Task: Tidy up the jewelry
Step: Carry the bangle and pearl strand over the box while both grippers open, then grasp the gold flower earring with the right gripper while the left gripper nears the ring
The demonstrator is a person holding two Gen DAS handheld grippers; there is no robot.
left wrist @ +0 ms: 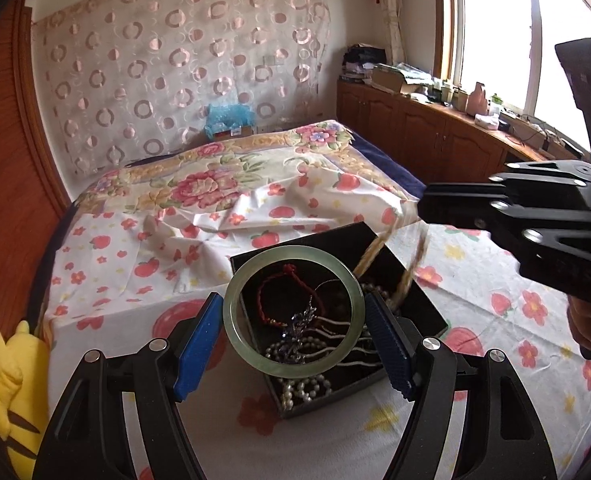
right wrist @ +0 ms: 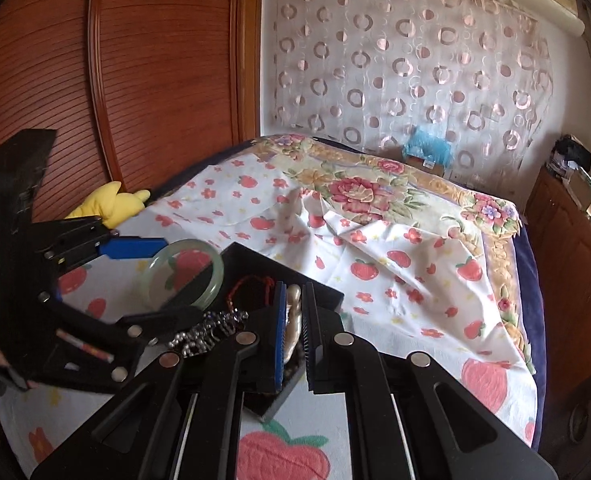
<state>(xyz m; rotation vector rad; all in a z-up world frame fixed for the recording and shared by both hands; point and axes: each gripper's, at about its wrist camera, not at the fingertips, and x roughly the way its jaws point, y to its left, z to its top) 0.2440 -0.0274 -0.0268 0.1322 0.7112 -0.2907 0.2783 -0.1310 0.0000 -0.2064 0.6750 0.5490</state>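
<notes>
My left gripper (left wrist: 293, 312) is shut on a pale green jade bangle (left wrist: 231, 308), holding it upright just above a black jewelry box (left wrist: 427, 304) on the bed. The box holds a red cord bracelet (left wrist: 279, 300), pearl strands (left wrist: 307, 388) and a silver piece (left wrist: 299, 324). My right gripper (right wrist: 294, 320) is shut on a gold-coloured chain (right wrist: 293, 320); in the left wrist view the chain (left wrist: 407, 276) hangs blurred from it over the box's right side. The bangle (right wrist: 187, 276) and left gripper also show at left in the right wrist view.
The box lies on a white sheet with red fruit print (left wrist: 135, 264); a floral blanket (left wrist: 215, 184) lies beyond it. A yellow plush toy (left wrist: 15, 384) sits at the bed's left edge by a wooden wardrobe (right wrist: 155, 60). Wooden cabinets (left wrist: 415, 128) run under the window.
</notes>
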